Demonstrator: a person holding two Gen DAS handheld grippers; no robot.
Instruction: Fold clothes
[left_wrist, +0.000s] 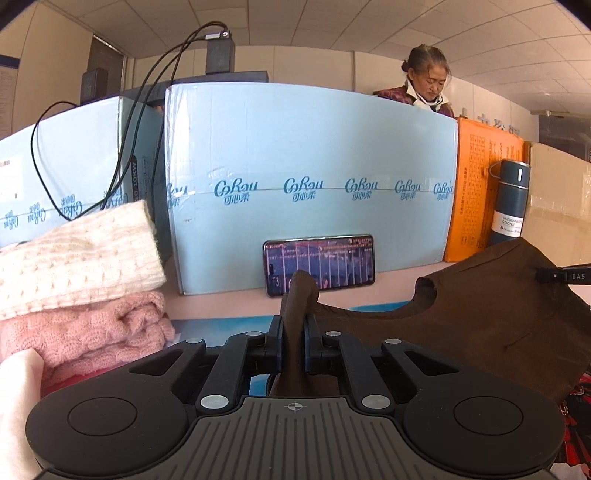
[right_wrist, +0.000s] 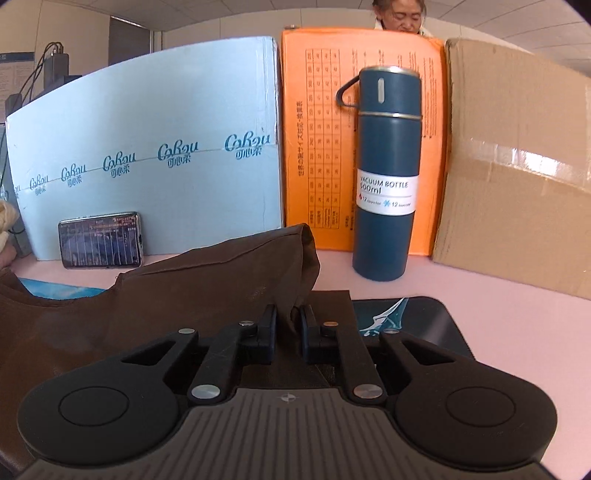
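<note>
A brown garment (left_wrist: 498, 317) hangs stretched between both grippers above the pink table. My left gripper (left_wrist: 294, 325) is shut on one bunched corner of it, which sticks up between the fingers. My right gripper (right_wrist: 289, 317) is shut on another folded corner of the brown garment (right_wrist: 207, 291); the cloth sags to the left of it. Part of the right tool shows at the right edge of the left wrist view.
Folded cream (left_wrist: 77, 258) and pink (left_wrist: 92, 328) knitwear are stacked at the left. A phone (left_wrist: 319, 264) leans on a light blue box (left_wrist: 314, 166). A dark blue vacuum bottle (right_wrist: 386, 173) stands before an orange box (right_wrist: 321, 147) and a cardboard box (right_wrist: 517, 166). A dark mat (right_wrist: 406, 317) lies on the table. A person (left_wrist: 424, 81) stands behind the boxes.
</note>
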